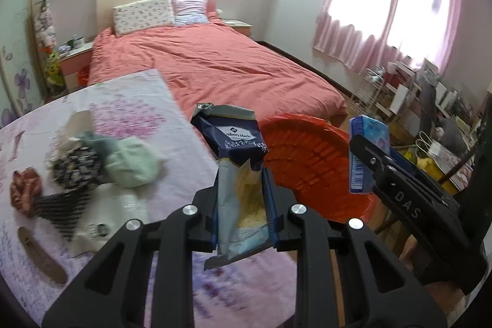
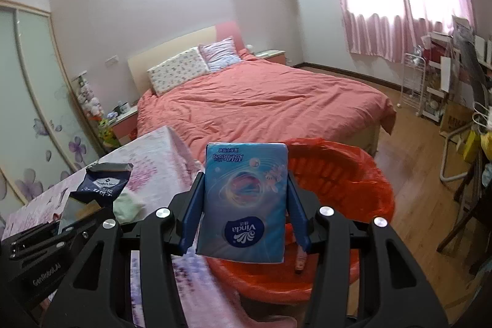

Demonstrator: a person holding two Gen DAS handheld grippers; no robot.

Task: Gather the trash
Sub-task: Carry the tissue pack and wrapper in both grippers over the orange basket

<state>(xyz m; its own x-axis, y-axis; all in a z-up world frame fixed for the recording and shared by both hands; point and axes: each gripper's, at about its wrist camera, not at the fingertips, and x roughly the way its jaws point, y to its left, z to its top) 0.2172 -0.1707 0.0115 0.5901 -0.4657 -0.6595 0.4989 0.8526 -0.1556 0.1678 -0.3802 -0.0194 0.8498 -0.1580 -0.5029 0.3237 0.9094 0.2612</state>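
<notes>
My left hand-held gripper (image 1: 241,202) pinches a snack bag (image 1: 236,174) by the tabletop (image 1: 172,100) edge; my right hand-held gripper (image 2: 243,205) clamps a tissue pack (image 2: 243,199) above the orange bin (image 2: 353,174). The floppy bag could slip and miss.

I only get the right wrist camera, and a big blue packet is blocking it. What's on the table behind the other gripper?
Observer: A heap of clothes: a pale green piece, a dark flowered one, and a rust-coloured scrunchie beside them.
Operator: What is that dark blue bag with the torn top? I only see its end.
Observer: It is an opened snack bag, see-through lower down with yellowish bits inside, and the left gripper is shut on it.
Operator: Anything else lying on the table?
Observer: Yes, a long brown flat thing near the table's front edge; it is too blurred to name.
</notes>
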